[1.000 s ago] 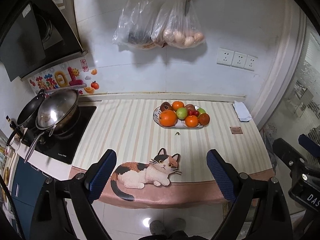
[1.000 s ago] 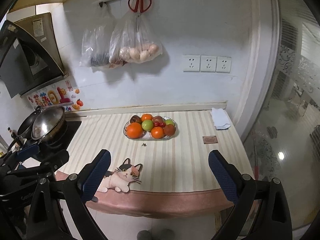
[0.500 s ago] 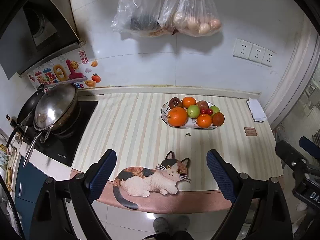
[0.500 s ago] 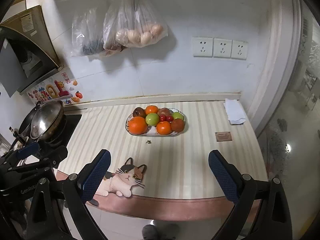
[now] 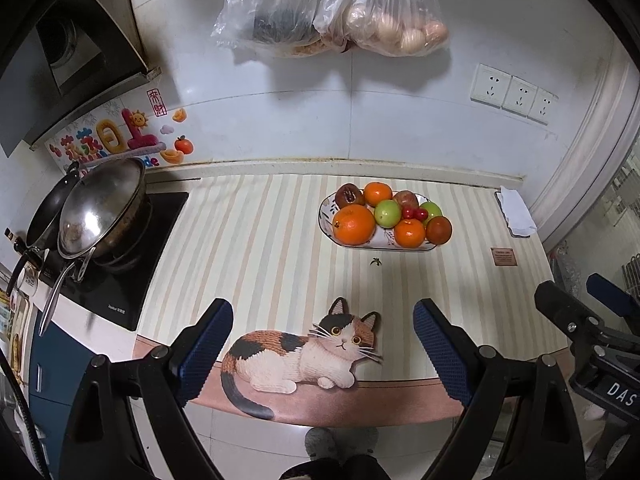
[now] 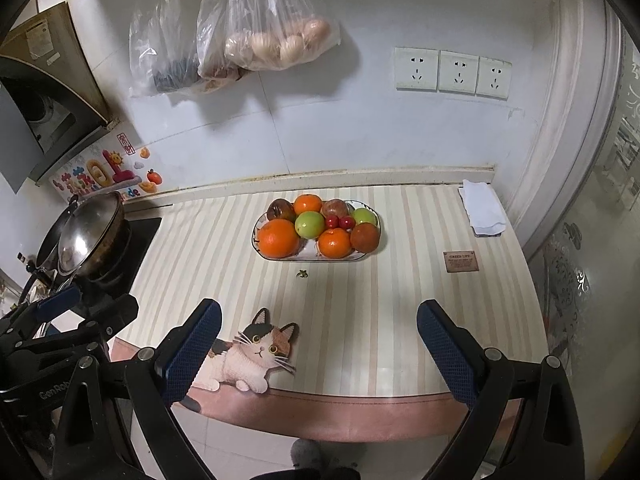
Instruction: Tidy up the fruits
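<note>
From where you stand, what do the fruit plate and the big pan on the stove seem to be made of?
The oval white fruit plate looks like glazed ceramic: glossy rim, painted floral pattern. The large round silver pan looks like polished steel: mirror-like reflections, metal handle, though browned inside.

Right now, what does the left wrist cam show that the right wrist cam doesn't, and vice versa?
Left wrist only: the right gripper's body at the right edge, and the whole stove front.

Right wrist only: the left gripper's body at the left edge, and more of the glass partition on the right.

Both: the fruit plate, the large orange, the cat mat, the wok, the hanging bags, the white cloth, and open, empty jaws.
</note>
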The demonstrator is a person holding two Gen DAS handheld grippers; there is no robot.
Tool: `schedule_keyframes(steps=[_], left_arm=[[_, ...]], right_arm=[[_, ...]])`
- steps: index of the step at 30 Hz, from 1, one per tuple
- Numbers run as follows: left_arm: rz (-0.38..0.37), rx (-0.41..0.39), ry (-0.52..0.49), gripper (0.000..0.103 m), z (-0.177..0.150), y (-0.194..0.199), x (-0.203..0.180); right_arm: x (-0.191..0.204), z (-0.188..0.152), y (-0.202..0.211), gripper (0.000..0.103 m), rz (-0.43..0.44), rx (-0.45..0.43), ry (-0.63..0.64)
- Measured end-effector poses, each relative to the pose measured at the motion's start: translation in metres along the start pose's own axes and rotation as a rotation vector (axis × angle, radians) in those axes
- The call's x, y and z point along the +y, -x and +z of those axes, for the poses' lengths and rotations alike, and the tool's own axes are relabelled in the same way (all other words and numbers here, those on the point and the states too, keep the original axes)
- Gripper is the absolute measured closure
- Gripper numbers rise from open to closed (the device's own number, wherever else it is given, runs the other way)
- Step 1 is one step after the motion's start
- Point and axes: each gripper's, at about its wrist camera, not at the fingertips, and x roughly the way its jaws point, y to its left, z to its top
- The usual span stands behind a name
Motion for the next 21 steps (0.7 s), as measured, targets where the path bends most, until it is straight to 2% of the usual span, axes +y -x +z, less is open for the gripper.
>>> schedule_keyframes(steps=[3, 6, 21], left_arm=[[-0.004, 0.000, -0.001, 0.011, 0.0005, -0.0003, -0.0003], [-0.006, -0.005, 0.000, 0.005, 0.0016, 0.0000, -0.0003], [0.004, -0.009, -0.012, 0.005, 0.0059, -0.0004, 0.0026]], right_arm=[[0.0007, -0.0012, -0.0012, 0.003, -0.003, 0.003, -0.001], [0.0001, -0.0017, -0.0022, 0.003, -0.001, 0.005, -0.006], [0.0031, -0.0003, -0.0025, 0.003, -0.008, 0.003, -0.005]])
